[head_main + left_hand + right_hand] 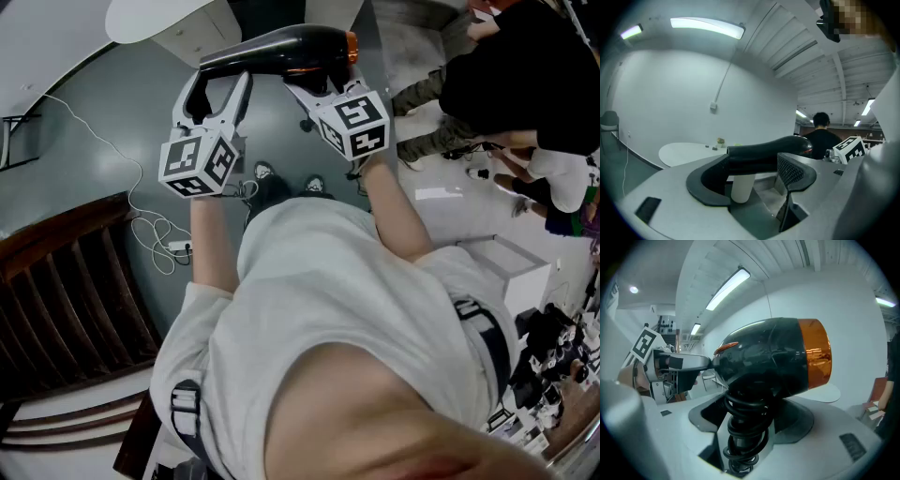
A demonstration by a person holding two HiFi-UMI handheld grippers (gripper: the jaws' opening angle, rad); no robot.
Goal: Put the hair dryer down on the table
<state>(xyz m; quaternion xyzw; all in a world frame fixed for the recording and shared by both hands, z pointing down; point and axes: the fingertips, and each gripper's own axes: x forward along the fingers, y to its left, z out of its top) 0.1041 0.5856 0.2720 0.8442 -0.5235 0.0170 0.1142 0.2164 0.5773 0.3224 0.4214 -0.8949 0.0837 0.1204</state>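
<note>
Table beyond hair dryer; bystander right.

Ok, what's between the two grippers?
The hair dryer spans them in the head view: left gripper clamps its narrow black end, right gripper its cord-wrapped handle.

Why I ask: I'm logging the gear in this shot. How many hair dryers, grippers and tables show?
Hair dryer: 1
Grippers: 2, the left gripper and the right gripper
Table: 1
Total: 4
</note>
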